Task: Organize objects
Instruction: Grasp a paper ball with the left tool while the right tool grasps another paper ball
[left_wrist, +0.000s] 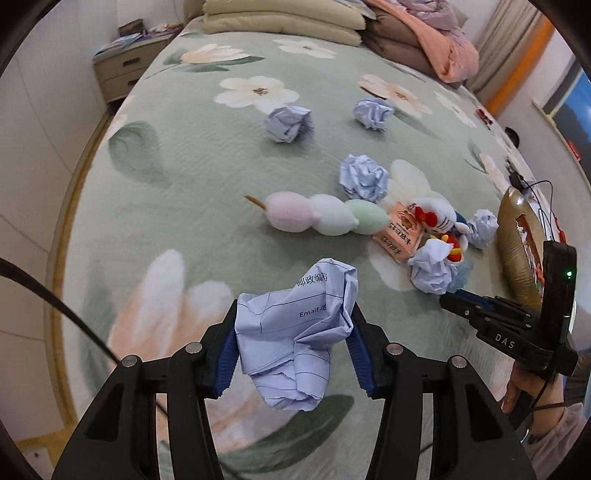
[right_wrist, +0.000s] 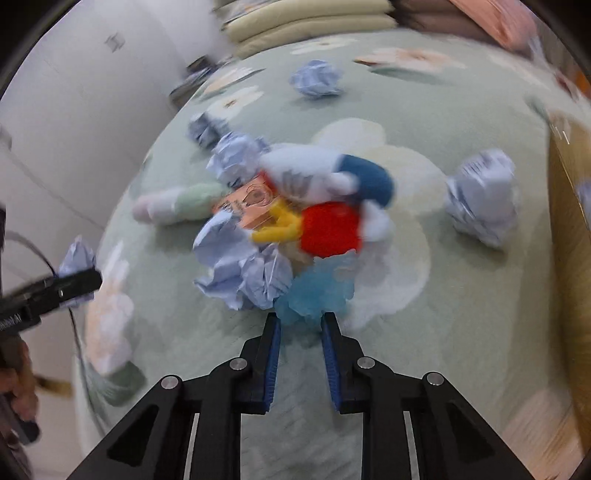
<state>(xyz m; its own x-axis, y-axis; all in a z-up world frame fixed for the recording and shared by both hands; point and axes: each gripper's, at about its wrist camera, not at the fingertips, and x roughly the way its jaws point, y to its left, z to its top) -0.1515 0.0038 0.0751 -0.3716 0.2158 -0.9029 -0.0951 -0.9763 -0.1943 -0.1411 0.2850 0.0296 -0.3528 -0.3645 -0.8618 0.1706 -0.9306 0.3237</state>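
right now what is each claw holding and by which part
Left claw: crumpled blue paper, pinched across its middle. Right claw: light blue fuzzy thing, by its near edge.

Stacked pillows (left_wrist: 280, 22) and folded quilts (left_wrist: 417, 40) at the bedhead, nightstand (left_wrist: 125, 70) alongside.

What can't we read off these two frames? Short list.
- Right wrist view: motion blur smears the toy pile; what the right gripper pinches (pale blue, fluffy) can't be identified.
- Left wrist view: crumpled paper in the left gripper hides the bedspread beneath.
- Left wrist view: gold bag is cut by the right gripper's body; contents unclear.
- Orange box: print too small.
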